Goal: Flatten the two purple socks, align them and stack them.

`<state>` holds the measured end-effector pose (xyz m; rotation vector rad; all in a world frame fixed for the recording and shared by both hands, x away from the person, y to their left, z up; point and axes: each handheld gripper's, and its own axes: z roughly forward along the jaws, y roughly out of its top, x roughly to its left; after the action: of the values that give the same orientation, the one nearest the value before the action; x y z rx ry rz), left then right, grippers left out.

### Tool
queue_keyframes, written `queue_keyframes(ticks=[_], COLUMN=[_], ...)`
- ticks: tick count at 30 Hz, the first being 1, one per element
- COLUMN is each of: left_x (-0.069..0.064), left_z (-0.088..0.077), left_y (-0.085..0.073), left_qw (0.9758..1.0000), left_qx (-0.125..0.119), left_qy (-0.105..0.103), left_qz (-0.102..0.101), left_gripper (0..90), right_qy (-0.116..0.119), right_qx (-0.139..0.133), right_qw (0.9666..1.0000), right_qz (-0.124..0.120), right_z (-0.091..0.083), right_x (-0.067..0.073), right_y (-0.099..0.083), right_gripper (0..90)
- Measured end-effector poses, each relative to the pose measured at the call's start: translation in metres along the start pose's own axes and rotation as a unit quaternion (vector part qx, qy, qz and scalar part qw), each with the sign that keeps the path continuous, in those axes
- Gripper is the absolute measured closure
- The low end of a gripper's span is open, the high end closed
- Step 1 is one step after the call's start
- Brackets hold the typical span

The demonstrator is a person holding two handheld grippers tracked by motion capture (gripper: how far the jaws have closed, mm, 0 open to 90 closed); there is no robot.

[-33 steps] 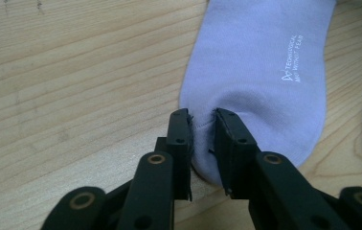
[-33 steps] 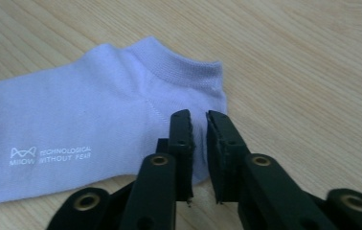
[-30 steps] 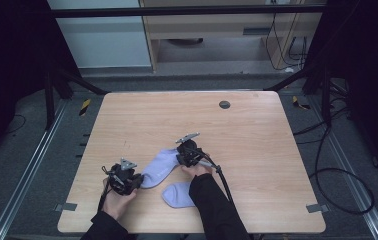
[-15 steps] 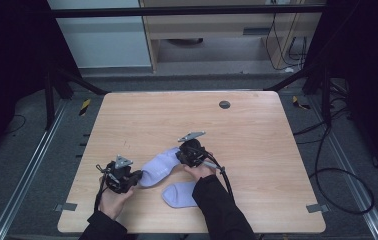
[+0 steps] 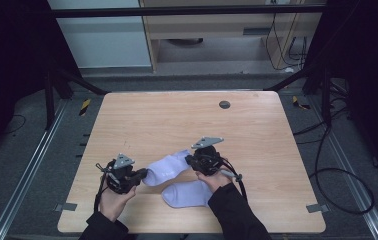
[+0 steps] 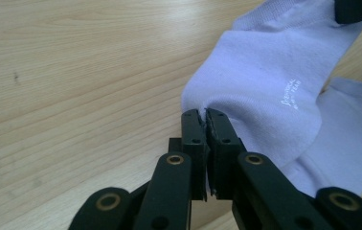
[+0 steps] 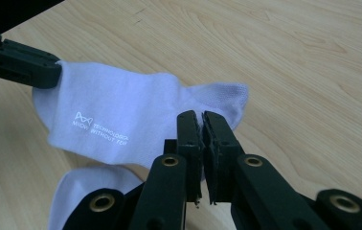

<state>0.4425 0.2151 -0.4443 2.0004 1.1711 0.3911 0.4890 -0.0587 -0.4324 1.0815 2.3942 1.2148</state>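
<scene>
1. Near the front edge of the worktop [image 5: 187,120], a person's two hands come in from below, and each hand holds a gripper. The worktop is light wood with a small dark round spot far back, close to the back edge.

2. Two pale purple socks lie a little left of the middle of that front edge. The upper sock [image 5: 166,166] is lifted a bit and stretched between the two grippers. I think it is held at both ends so it can be pulled flat or laid on its partner.

3. The lower sock [image 5: 187,193] lies flat on the worktop, closer to the front edge. Nobody holds it. Part of it sits under the upper sock.

4. The left gripper [image 5: 142,174] has its fingers [image 6: 194,136] closed tight on one end of the upper sock. The cloth bunches up where they pinch it.

5. The right gripper [image 5: 191,160] also has its fingers [image 7: 189,139] closed on the other end of that sock, by its edge.

6. The upper sock looks soft and thin. It sags in the middle, so it would flop if one end were let go.

7. Small white letters [image 7: 101,128] are printed on the upper sock. They are too small to read fully.
</scene>
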Motion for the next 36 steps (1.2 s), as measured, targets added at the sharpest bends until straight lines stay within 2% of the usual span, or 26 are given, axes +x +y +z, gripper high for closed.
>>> queue_keyframes(ticks=[2, 10, 13, 17, 20, 29, 36], left_x=[-0.006, -0.021, -0.028, -0.033, -0.036, -0.049, -0.05], left_z=[0.001, 0.007, 0.01, 0.012, 0.014, 0.025, 0.029], left_y=[0.001, 0.005, 0.005, 0.005, 0.004, -0.002, -0.005], left_qw=[1.0, 0.9995, 0.999, 0.9985, 0.998, 0.9945, 0.9935], left_qx=[0.003, 0.01, 0.015, 0.02, 0.024, 0.056, 0.068], left_qy=[-0.006, -0.02, -0.028, -0.034, -0.037, -0.049, -0.052], left_qz=[0.007, 0.024, 0.031, 0.039, 0.044, 0.072, 0.075], left_gripper=[86.7, 86.7, 86.7, 86.7, 86.6, 86.6, 86.5], right_qy=[0.0, -0.005, -0.008, -0.009, -0.006, -0.005, -0.004], right_qx=[-0.004, -0.006, -0.006, -0.004, -0.004, 0.005, 0.016], right_qw=[1.0, 1.0, 1.0, 0.9999, 0.9999, 0.9999, 0.9998], right_qz=[0.001, -0.003, -0.003, -0.004, 0.008, 0.013, 0.014], right_z=[-0.013, -0.035, -0.045, -0.049, -0.054, -0.061, -0.062], right_x=[-0.002, -0.003, -0.002, -0.002, -0.003, -0.001, 0.001], right_y=[-0.009, -0.024, -0.036, -0.044, -0.057, -0.077, -0.086], right_gripper=[86.2, 86.2, 86.2, 86.1, 86.1, 86.1, 86.0])
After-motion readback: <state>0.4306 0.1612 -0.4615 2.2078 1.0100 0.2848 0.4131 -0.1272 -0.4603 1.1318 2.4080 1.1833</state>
